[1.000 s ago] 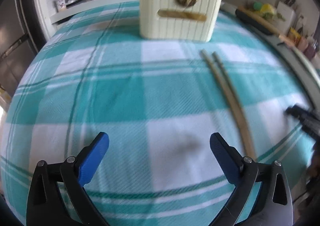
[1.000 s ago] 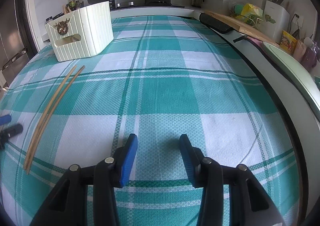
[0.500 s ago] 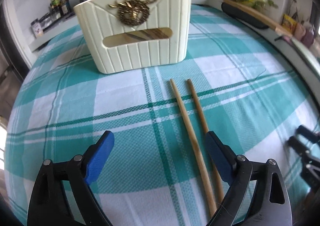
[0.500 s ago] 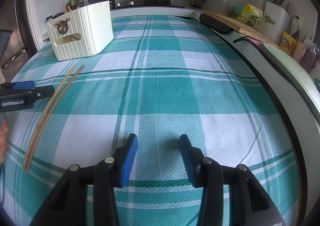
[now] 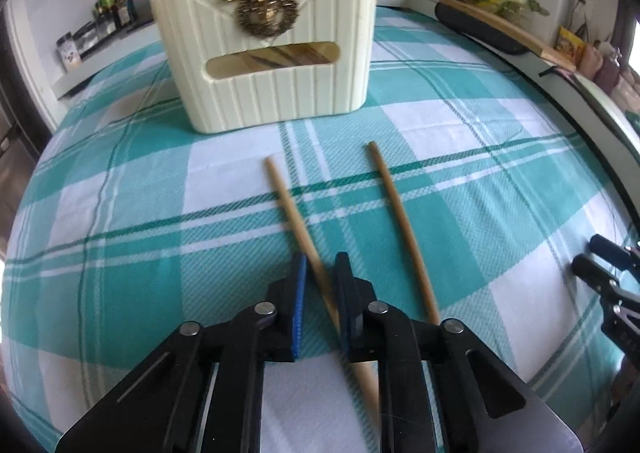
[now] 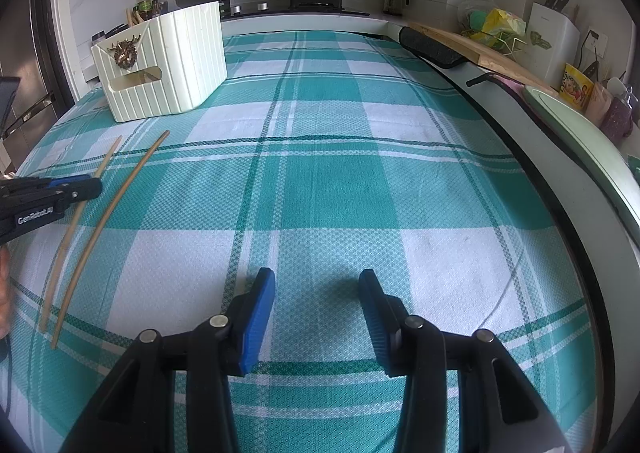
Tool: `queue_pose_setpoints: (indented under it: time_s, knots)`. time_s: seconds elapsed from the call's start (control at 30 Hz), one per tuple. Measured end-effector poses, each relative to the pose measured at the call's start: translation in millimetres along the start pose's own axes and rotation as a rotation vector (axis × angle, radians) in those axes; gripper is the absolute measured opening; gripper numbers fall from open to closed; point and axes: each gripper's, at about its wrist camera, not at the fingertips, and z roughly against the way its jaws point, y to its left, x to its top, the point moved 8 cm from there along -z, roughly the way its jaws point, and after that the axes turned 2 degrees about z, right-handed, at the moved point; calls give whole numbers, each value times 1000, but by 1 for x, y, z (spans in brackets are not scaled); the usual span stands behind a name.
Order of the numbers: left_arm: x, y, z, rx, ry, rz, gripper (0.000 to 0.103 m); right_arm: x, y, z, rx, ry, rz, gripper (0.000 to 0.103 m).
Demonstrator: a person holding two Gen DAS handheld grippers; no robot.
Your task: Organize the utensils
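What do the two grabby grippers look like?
Both look alike. The left gripper and the right gripper each have two black plastic arms with round silver pins at the joints, ending in flat fingers with bright blue pads. Seen from the side, the left one has white lettering printed on its black body. No sleeve can be seen.

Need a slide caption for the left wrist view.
Left gripper shut on one chopstick; second chopstick lies beside it, before the cream holder.
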Motion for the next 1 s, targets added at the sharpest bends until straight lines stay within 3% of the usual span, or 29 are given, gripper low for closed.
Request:
queue_pose_setpoints:
  time_s: [0.2,0.33,0.43,0.53,0.6,0.67,0.73,0.77,1.0]
  knots:
    - [-25,27,18,-10,13,23,5,2,10,9,-29,-12,27,44]
    - [-41,48,30,7,20,58,5,12,77,25,162,-16,80,44]
    - [-50,64,37,24,24,143,5,20,128,25,274,7,111,44]
    - [-59,80,44,40,13,262,5,23,164,16,299,32,155,44]
    - [-63,84,47,44,0,300,6,20,176,5,253,64,206,44]
    - [-66,86,49,46,-8,317,6,20,176,3,211,44,225,40]
    - [-67,86,50,42,-8,315,6,18,168,4,167,37,241,17]
    - [-68,87,50,40,-8,314,6,17,162,5,165,42,233,11]
    - [-77,85,57,16,-6,291,6,-6,102,21,102,45,211,6]
